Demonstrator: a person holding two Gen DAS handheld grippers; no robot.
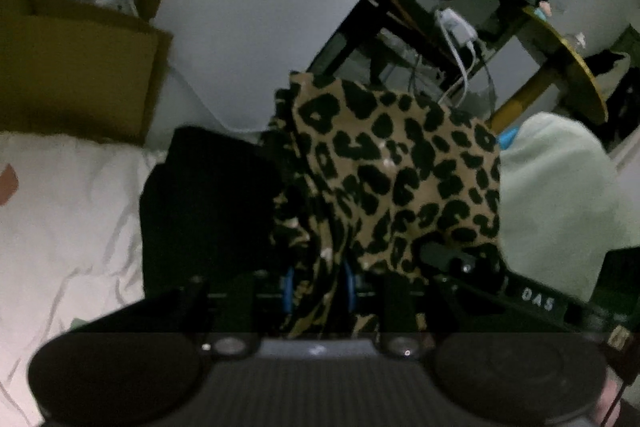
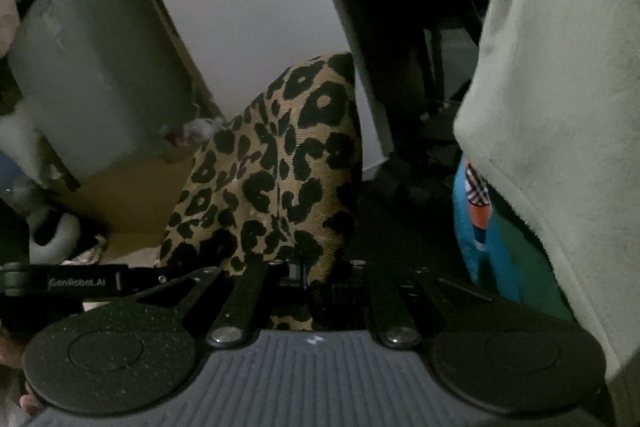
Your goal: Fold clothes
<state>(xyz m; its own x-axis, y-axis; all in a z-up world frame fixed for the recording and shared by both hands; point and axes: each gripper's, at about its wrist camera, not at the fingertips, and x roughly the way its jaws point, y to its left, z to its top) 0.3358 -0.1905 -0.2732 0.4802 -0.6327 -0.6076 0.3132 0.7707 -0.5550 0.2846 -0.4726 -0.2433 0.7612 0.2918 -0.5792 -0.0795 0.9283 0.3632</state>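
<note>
Now I am holding the leopard-print garment (image 1: 400,167) with both claws: the left gripper (image 1: 320,287) is pinching a bunched fold, the right gripper (image 2: 300,275) is clenched on its edge. The white bedsheet (image 1: 60,219) is lying at 9 o'clock, the pale green fleece (image 2: 560,107) at 3 o'clock.

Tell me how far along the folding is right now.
Early to middle. Done: nothing visibly folded; a black garment lies on the white bedding, fold state unclear. In hand: the leopard-print garment, pinched by both the left gripper and right gripper, bunched and raised. Left: lay it flat, fold it.
</note>
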